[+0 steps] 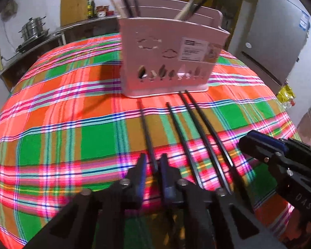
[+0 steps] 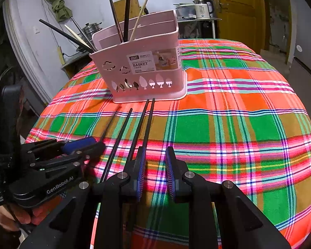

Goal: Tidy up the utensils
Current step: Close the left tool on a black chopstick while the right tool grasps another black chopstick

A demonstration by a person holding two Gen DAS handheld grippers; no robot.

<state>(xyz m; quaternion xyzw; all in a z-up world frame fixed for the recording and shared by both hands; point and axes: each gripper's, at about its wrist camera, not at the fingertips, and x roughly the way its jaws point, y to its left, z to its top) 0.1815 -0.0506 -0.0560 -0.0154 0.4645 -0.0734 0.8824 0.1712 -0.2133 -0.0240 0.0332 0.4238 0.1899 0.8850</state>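
Round table (image 2: 248,124) under bright plaid cloth (image 2: 197,130); on it stood pink utensil basket (image 2: 147,76), with seemingly four black chopsticks (image 2: 144,124) lying just before it.

Ahead of my claws the table wears a woven plaid cloth (image 2: 228,124), matt, slightly rumpled. The basket (image 2: 143,70) beyond looks like smooth pink plastic with a glossy paper label (image 2: 144,63). Between my claws and the basket lie black chopsticks (image 2: 143,124), faintly sheened, plastic or lacquer, I think. My right claw's pads (image 2: 142,172) are ribbed blue rubber on matt black plastic.
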